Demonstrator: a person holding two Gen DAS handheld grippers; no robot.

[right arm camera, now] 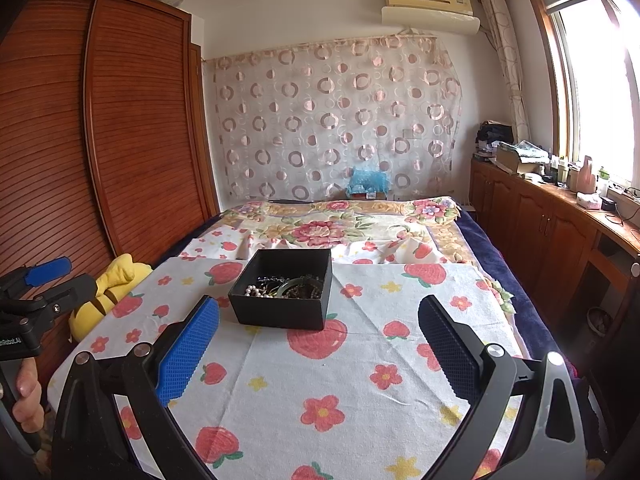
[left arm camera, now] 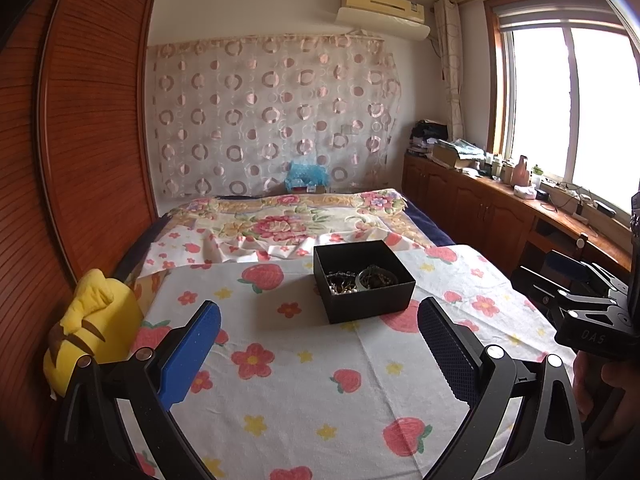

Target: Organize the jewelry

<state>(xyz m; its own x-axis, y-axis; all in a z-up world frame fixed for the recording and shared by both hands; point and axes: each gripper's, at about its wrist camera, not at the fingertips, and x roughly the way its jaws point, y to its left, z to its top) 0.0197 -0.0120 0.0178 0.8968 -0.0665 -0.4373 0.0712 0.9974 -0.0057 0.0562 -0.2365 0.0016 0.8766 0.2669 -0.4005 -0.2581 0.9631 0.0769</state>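
A black open box [left arm camera: 362, 280] sits on a white cloth with strawberries and flowers [left arm camera: 304, 380] on the bed; it also shows in the right wrist view [right arm camera: 286, 292]. Tangled jewelry [left arm camera: 360, 280] lies inside: bead strands, pearls and a bangle, also seen in the right wrist view [right arm camera: 286, 287]. My left gripper [left arm camera: 320, 356] is open and empty, short of the box. My right gripper [right arm camera: 320, 356] is open and empty, also short of the box. The right gripper's body shows at the right edge of the left view [left arm camera: 592, 312]; the left gripper shows at the left edge of the right view [right arm camera: 36, 292].
A yellow plush toy [left arm camera: 94, 320] lies at the cloth's left edge, beside a wooden wardrobe [left arm camera: 80, 140]. A floral blanket [left arm camera: 288, 220] covers the far bed. Wooden cabinets with clutter [left arm camera: 500, 200] run under the window on the right.
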